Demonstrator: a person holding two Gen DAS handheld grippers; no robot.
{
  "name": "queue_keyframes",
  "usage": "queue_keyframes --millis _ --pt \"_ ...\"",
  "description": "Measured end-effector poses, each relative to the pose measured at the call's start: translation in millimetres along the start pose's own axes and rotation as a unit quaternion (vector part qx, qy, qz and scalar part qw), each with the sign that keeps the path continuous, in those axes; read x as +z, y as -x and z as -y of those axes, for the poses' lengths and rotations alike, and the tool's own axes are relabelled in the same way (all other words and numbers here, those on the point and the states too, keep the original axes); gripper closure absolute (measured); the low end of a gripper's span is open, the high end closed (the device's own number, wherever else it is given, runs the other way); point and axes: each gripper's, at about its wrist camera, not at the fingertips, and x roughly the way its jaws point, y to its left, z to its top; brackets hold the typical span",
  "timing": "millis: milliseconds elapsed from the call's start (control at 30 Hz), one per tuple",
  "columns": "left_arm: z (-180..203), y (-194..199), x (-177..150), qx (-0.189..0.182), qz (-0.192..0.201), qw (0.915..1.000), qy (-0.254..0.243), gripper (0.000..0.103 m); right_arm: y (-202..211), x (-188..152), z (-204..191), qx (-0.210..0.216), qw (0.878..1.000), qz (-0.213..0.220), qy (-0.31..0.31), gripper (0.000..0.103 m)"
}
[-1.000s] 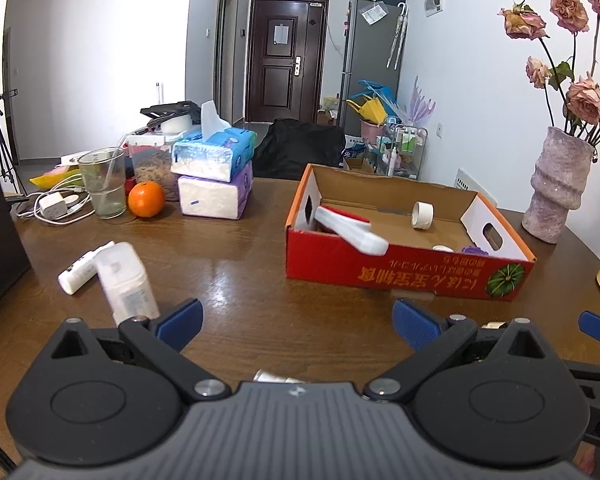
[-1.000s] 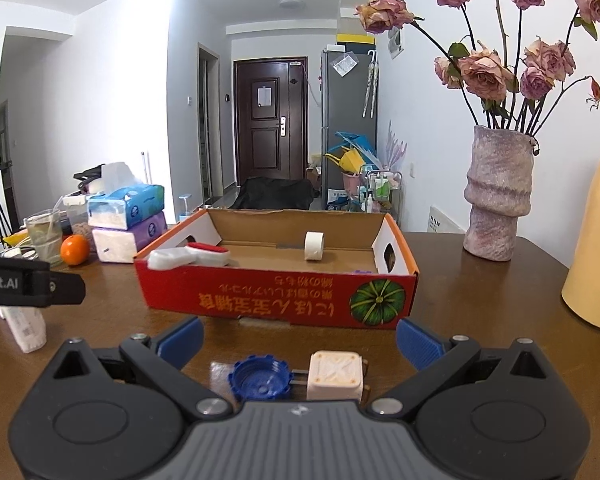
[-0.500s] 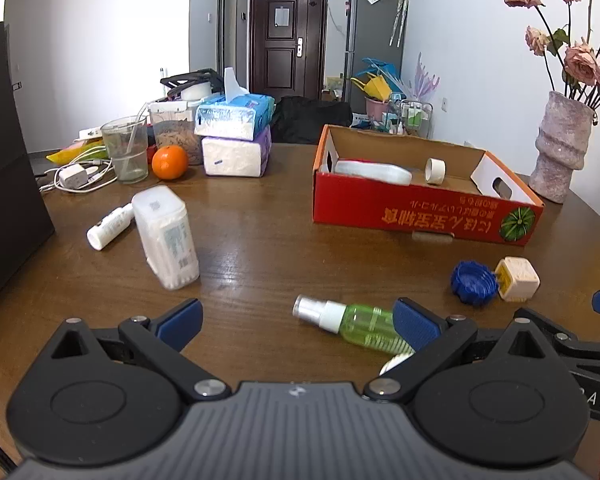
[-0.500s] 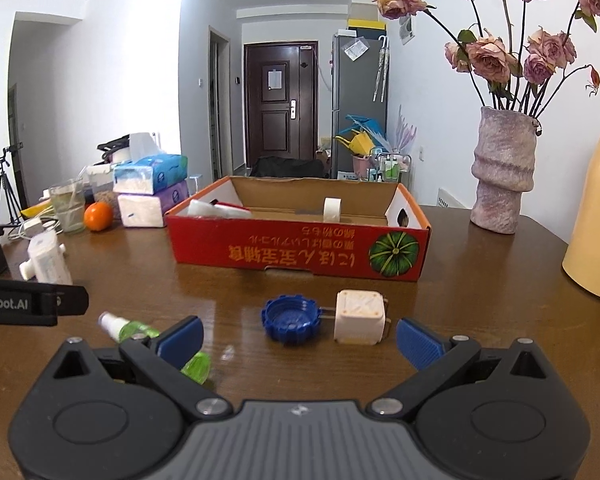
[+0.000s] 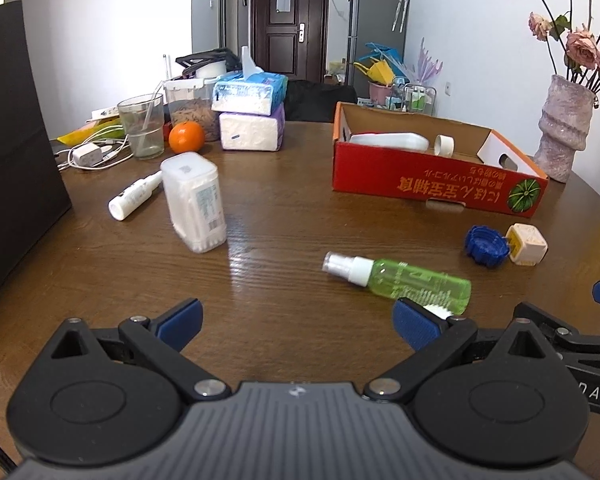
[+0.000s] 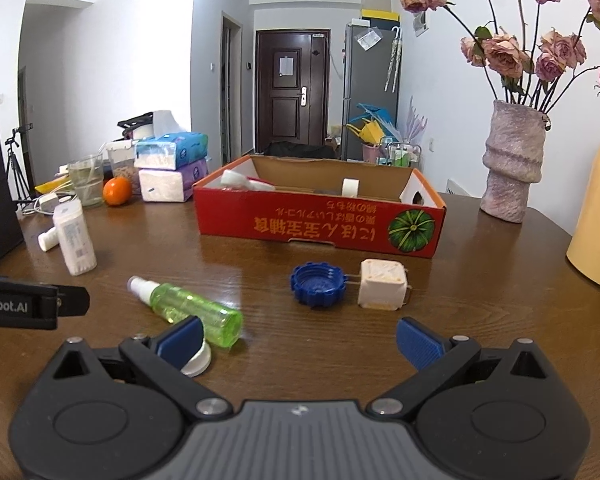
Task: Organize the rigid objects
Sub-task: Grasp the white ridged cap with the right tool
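The table (image 5: 284, 216) carries the red box (image 5: 432, 178), whose near wall hides most of the white bottle (image 5: 388, 141) and tape roll (image 5: 444, 145) inside. Before it lie the green bottle (image 6: 188, 304), blue cap (image 6: 318, 283) and cube (image 6: 382, 283), while a white lid (image 6: 198, 360) sits half hidden under the right gripper's (image 6: 298, 336) finger. Both the left gripper (image 5: 296, 320) and the right stand wide and empty.

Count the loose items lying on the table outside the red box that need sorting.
6, maybe more hidden: white spray bottle, swab box, green spray bottle, white cap by it, blue cap, beige cube.
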Motion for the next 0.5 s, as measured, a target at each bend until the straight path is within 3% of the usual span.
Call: queue_keyframes --millis 267,500 --pt "-22.1 -4.9 -4.5 0.012 -0.008 0.9999 0.008 0.000 -13.5 -6.5 -25.2 0.019 0.999 -0.029 0.018 0.000" --pt "-36.5 -7.6 -4.1 0.016 -0.009 0.9997 0.018 0.000 -41.0 -10.8 -48.3 0.041 0.997 -0.069 0.018 0.013"
